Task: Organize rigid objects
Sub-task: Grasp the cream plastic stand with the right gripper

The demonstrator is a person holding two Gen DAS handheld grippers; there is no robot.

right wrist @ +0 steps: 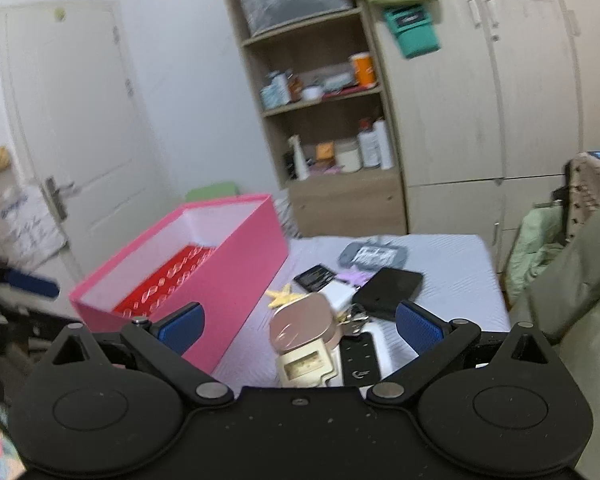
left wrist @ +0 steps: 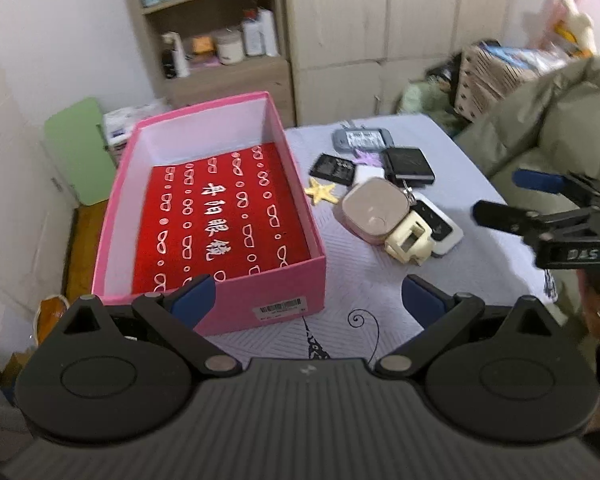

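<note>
pink box [left wrist: 236,292] sat empty, ready as bin | clutter pile [left wrist: 384,192] beside it, unsorted | left gripper [left wrist: 308,300] released | right gripper [right wrist: 300,326] released, over pile

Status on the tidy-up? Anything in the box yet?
Nothing done: the pink box holds only its red liner. Nothing in hand; left gripper and right gripper have open jaws. Left: starfish, rose-gold case, black wallet, remote, the rest.
</note>
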